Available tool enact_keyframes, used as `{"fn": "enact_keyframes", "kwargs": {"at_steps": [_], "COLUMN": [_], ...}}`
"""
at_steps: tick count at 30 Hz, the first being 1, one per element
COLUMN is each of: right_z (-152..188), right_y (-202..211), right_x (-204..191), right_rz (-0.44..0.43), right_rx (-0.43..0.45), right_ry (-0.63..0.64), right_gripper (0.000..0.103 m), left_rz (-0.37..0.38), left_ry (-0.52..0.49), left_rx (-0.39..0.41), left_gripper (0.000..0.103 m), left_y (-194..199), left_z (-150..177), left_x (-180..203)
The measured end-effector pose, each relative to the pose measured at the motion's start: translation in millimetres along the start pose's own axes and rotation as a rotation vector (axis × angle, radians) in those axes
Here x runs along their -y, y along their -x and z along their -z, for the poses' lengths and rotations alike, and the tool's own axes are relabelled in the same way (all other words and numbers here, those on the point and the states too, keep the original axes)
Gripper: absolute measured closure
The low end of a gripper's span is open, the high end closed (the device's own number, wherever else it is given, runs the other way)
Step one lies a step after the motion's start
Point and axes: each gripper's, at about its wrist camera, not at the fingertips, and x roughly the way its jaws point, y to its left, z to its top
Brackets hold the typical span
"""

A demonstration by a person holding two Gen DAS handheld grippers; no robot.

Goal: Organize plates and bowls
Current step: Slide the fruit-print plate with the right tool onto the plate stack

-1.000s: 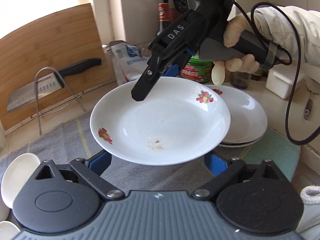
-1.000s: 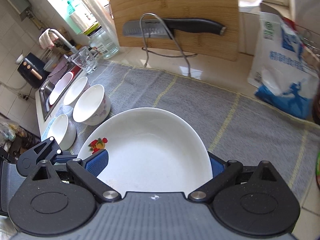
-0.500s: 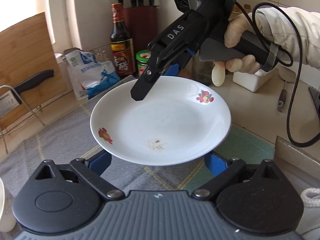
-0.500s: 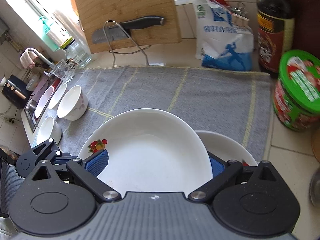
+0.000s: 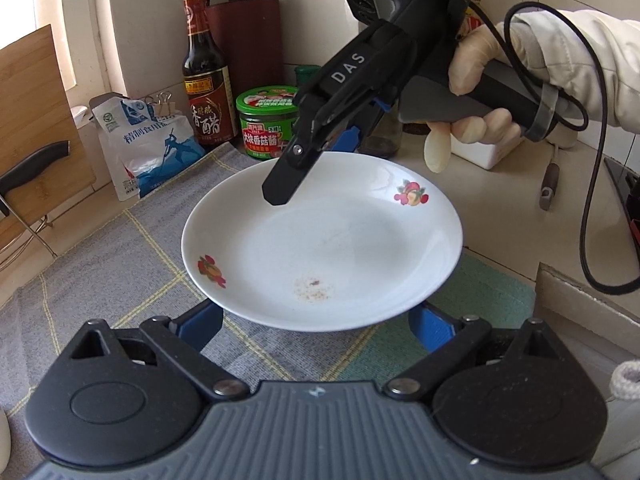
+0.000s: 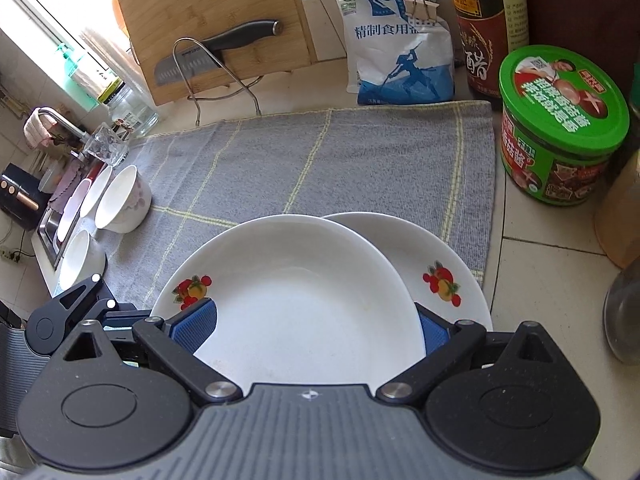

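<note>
Over one resting plate (image 6: 444, 268), both tongs (two) (image 5: 316, 322) (image 6: 316, 324) grip another plate (image 5: 324, 240).

Right gripper (image 5: 280, 188) reads "DAS"; vinegar bottle (image 5: 206, 92) reads "香醋".

You are holding the white plate (image 5: 332, 248) above the grey cloth (image 5: 100, 276): your right gripper (image 5: 292, 172) is pinching its far rim, and your left gripper (image 5: 316, 320) is reaching under its near edge.
</note>
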Motion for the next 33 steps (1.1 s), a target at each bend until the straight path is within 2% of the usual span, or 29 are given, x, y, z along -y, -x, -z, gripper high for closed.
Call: {"fn": "enact_keyframes", "kwargs": {"at_steps": [11,33], "right_z": [6,23], "right_y": [-3,17], "right_x": [11,19], "right_rz": [0.005,0.057], "right_rx": [-0.007,0.016], "right_ry": [-0.026,-0.052], "right_gripper": [0.001,0.001], "left_rz": [0.0,0.005], "left_ry": [-0.007,-0.052], "left_rx": [-0.003,0.001], "left_gripper": [0.004,0.004], "left_y": [-5,-23], "left_z": [-5,-9], "left_x": [1,-2]}}
